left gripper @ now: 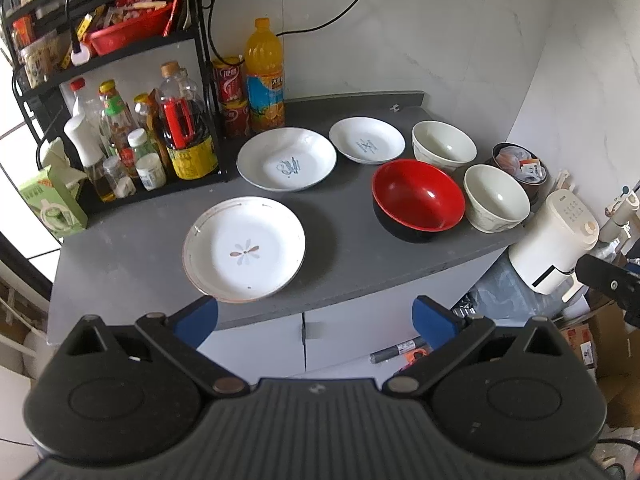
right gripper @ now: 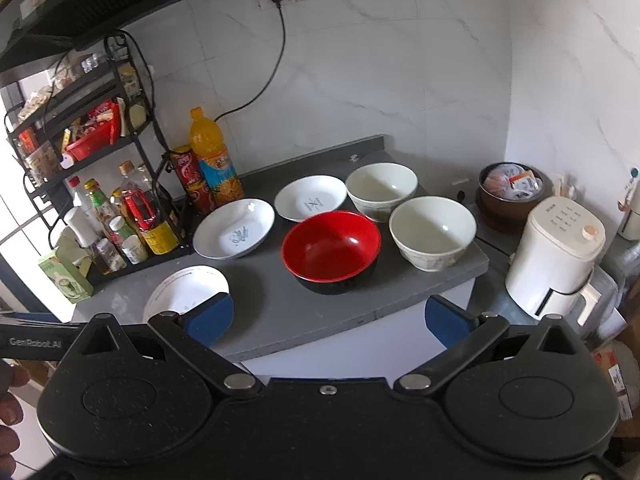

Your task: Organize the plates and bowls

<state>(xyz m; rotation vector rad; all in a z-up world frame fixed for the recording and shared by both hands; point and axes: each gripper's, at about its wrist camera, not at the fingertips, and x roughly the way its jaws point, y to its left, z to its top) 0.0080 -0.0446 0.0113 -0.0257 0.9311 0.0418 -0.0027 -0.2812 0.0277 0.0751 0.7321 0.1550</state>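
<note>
Left gripper (left gripper: 316, 318): we hold it before the counter's front edge, blue fingers spread wide, nothing between them.
Right gripper (right gripper: 329, 320): likewise spread apart and empty, short of the counter edge.
Counter (left gripper: 340, 248): grey slab — all the dishes sit on it, none stacked.
Flower plate (left gripper: 244, 250): nearest us, front left.
Two printed plates: the larger (left gripper: 286, 159) behind it, the smaller (left gripper: 367, 140) to its right.
Red bowl (left gripper: 418, 196): right of centre, black outside.
White bowls: one (left gripper: 444, 145) at the back, one (left gripper: 496, 198) just beside the red bowl.
Rack (left gripper: 116, 60): far left — bottles and jars.
</note>
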